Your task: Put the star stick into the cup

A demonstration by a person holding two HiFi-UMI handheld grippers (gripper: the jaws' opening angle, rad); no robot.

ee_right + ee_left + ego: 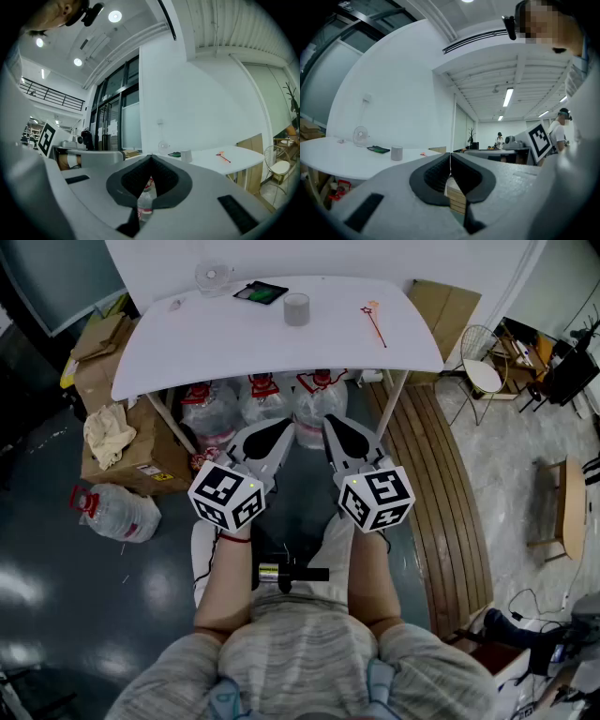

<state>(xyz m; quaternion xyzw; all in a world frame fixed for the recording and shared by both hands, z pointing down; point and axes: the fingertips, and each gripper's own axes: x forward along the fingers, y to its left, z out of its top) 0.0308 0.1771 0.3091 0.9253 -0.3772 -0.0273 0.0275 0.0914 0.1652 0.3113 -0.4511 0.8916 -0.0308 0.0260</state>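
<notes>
A red star stick lies on the white table toward its right end, also visible as the star stick in the right gripper view. A grey cup stands upright near the table's middle, left of the stick; the cup shows in both gripper views. My left gripper and right gripper are held side by side well short of the table's near edge, above the floor. Both are shut with nothing between the jaws, tips meeting.
A small fan and a dark flat device sit at the table's back. Water jugs stand under the table, cardboard boxes and another jug to the left, a wooden bench and wire chair to the right.
</notes>
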